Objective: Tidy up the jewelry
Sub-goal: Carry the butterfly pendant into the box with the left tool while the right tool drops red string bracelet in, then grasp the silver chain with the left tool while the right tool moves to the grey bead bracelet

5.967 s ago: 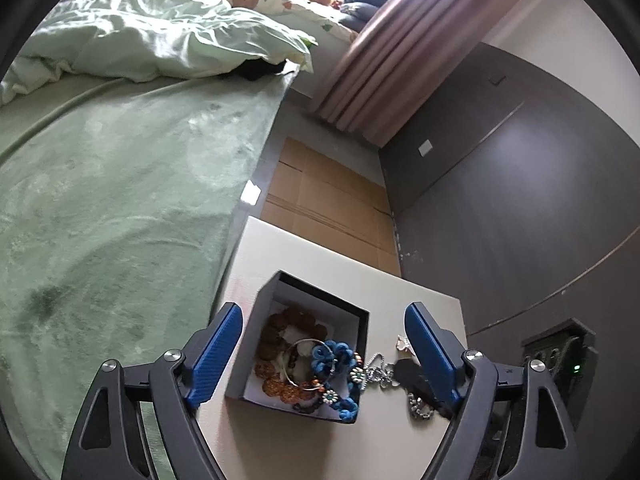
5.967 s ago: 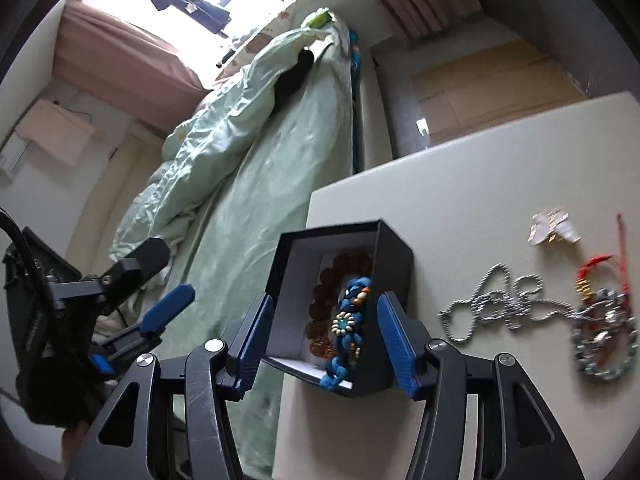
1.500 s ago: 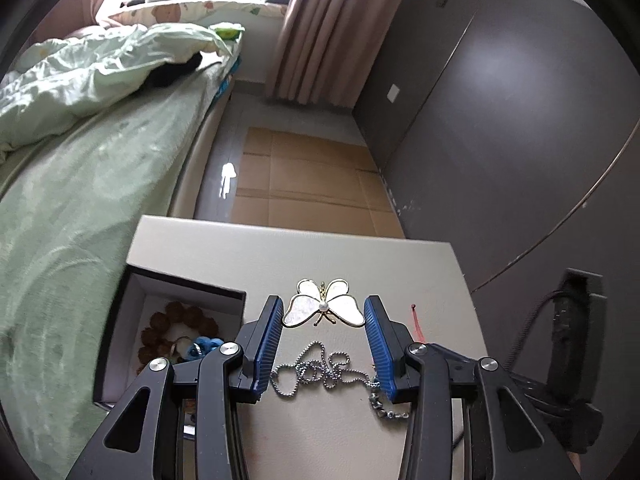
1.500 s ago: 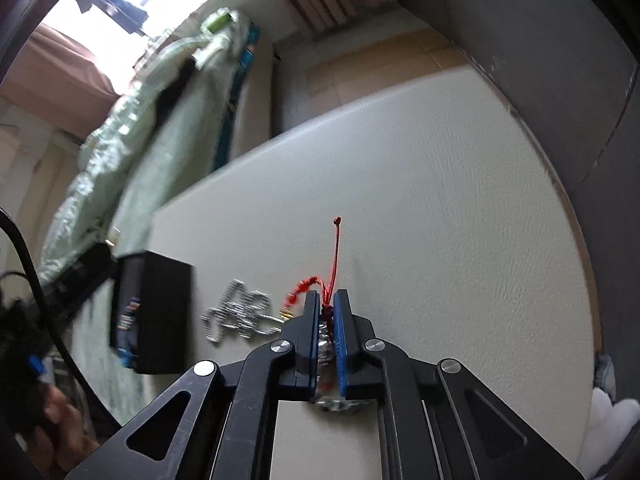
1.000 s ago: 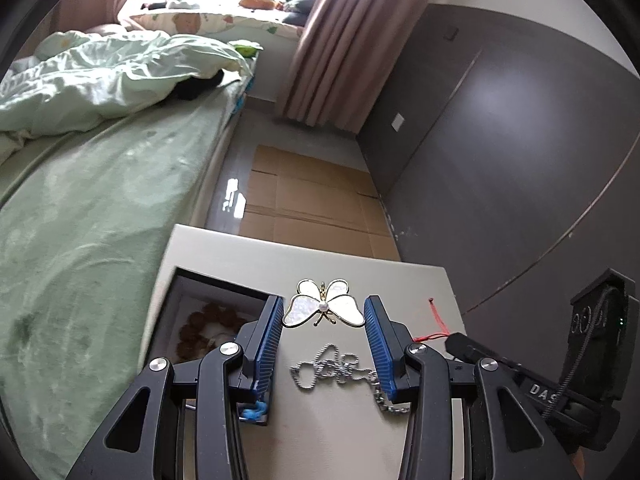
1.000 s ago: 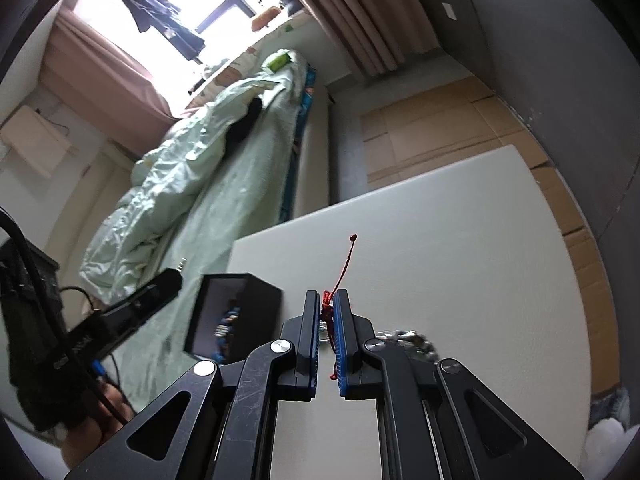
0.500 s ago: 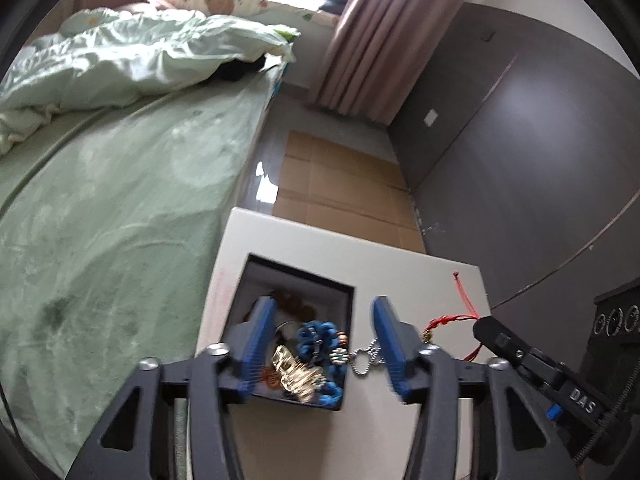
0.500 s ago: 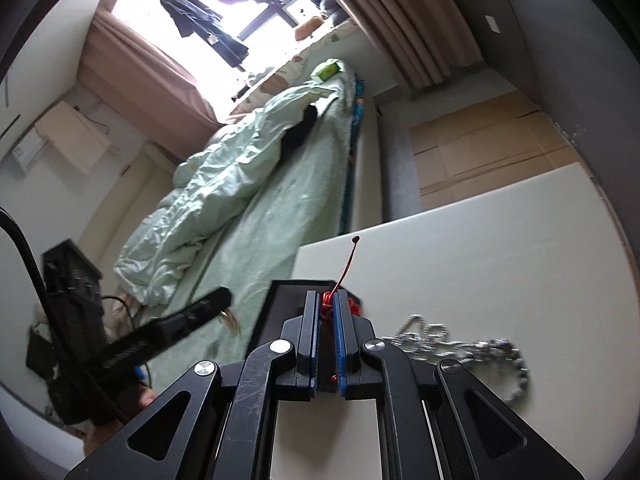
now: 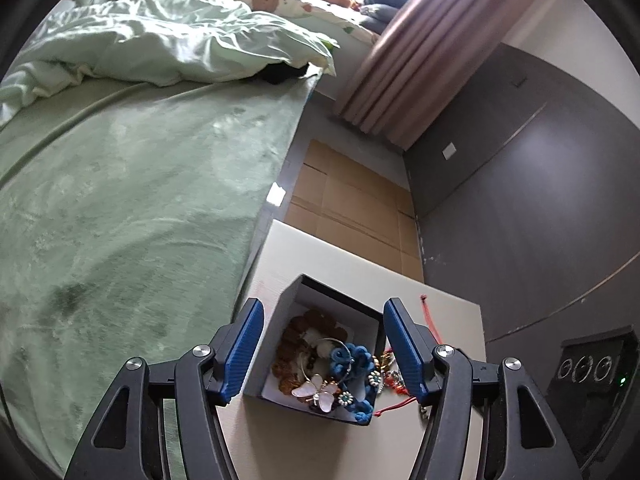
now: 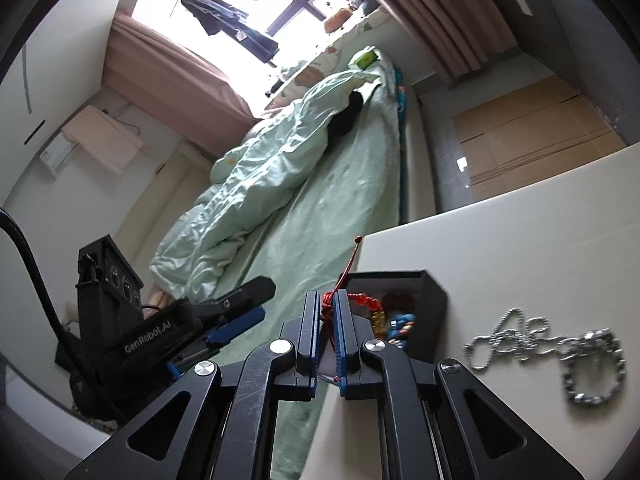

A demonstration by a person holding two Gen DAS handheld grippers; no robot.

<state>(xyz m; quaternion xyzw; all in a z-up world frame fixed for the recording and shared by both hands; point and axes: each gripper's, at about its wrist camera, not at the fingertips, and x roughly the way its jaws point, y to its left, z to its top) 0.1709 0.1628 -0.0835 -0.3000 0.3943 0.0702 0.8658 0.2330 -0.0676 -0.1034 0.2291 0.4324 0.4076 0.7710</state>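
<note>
A dark open jewelry box (image 9: 294, 300) stands on the white table (image 9: 280, 248). It holds brown beads, a blue knotted bracelet (image 9: 356, 360) and a white butterfly brooch (image 9: 316, 390). My left gripper (image 9: 322, 344) is open, its fingers on either side of the box. My right gripper (image 10: 329, 312) is shut on a red cord bracelet (image 10: 347, 268), held at the box's rim (image 10: 434, 292); its red beads hang over the box. In the left wrist view the red cord (image 9: 430, 318) shows at the box's right side. A silver chain (image 10: 552, 352) lies on the table right of the box.
A bed with a green blanket (image 9: 120, 208) runs along the table's left edge. Cardboard sheets (image 9: 352, 204) cover the floor beyond the table. A dark wall (image 9: 540, 200) stands to the right. The left gripper's body (image 10: 160, 332) shows left of the right gripper.
The left gripper carried the butterfly brooch to the box, opened and left it inside. The right gripper lifted the red cord bracelet off the table and brought it to the box.
</note>
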